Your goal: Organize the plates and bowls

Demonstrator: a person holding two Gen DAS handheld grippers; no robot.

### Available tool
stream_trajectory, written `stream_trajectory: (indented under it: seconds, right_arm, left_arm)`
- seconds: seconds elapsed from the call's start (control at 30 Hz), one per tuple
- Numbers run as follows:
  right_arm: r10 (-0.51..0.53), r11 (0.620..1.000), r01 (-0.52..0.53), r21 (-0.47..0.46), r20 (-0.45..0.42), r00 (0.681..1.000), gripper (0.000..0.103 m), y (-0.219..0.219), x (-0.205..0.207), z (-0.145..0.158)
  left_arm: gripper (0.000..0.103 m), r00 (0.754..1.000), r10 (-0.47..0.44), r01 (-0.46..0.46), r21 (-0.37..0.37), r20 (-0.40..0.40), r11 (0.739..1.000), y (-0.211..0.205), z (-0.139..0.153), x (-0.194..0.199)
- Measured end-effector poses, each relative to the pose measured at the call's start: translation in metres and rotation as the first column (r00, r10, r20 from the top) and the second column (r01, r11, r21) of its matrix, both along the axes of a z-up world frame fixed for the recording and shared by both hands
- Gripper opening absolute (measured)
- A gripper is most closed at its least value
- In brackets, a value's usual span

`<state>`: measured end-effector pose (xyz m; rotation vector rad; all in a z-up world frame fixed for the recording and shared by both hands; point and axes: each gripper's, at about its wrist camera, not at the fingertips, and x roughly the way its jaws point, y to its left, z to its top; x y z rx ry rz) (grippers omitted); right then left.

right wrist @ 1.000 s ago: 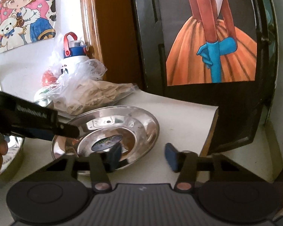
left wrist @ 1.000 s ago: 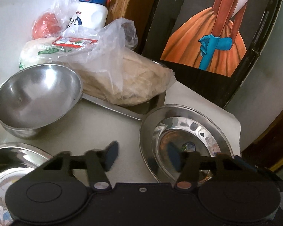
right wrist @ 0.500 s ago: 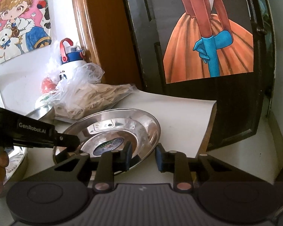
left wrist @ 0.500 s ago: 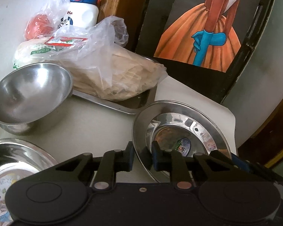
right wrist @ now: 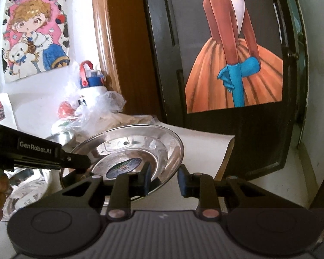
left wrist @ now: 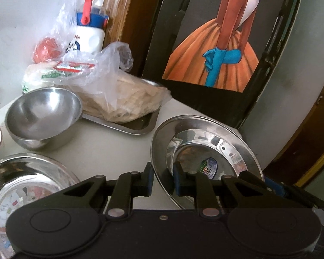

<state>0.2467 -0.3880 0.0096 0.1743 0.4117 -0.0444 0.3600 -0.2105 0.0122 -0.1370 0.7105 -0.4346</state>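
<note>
- Left wrist view: the left gripper (left wrist: pixel 163 180) has its fingers clamped on the near rim of a steel plate (left wrist: pixel 205 149), which tilts above the white table (left wrist: pixel 110 149). A steel bowl (left wrist: pixel 43 116) stands to the left, beside a tray (left wrist: pixel 138 127) holding a plastic bag (left wrist: pixel 118 95). A second plate (left wrist: pixel 21 185) lies at lower left.
- Right wrist view: the right gripper (right wrist: pixel 164 180) has its fingers apart; the left finger overlaps the tilted plate's (right wrist: pixel 127 151) edge, the right stands clear.

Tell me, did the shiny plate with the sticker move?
Yes. The plate has tipped up off the table, its far rim now higher against the black door, pinched by the left gripper.
</note>
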Motion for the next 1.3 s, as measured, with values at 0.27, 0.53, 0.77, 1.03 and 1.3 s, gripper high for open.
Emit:
stream_trajectory:
  seconds: [0.27, 0.53, 0.77, 1.03, 1.3]
  right_arm:
    - [0.029, 0.999, -0.027, -0.035, 0.04, 0.999, 0.029, 0.024, -0.024, 0.029]
    - [0.1, 0.994, -0.097, -0.051, 0.07, 0.993, 0.029, 0.069, -0.035, 0.048]
    - [0.171, 0.984, -0.167, -0.056, 0.081, 0.982, 0.029, 0.107, -0.036, 0.054]
    - [0.242, 0.97, -0.238, -0.057, 0.073, 0.968, 0.03, 0.143, -0.031, 0.048]
    - [0.282, 0.959, -0.279, -0.056, 0.052, 0.958, 0.03, 0.16, -0.024, 0.038]
  left_arm:
    - [0.02, 0.999, 0.009, -0.007, -0.036, 0.043, 0.999, 0.022, 0.025, -0.031]
    - [0.02, 0.995, 0.069, -0.065, -0.053, 0.076, 0.996, 0.069, 0.045, -0.057]
    - [0.02, 0.986, 0.135, -0.13, -0.055, 0.099, 0.99, 0.114, 0.054, -0.077]
    - [0.02, 0.972, 0.211, -0.206, -0.051, 0.101, 0.977, 0.157, 0.052, -0.092]
    - [0.02, 0.964, 0.246, -0.242, -0.043, 0.098, 0.969, 0.181, 0.043, -0.095]
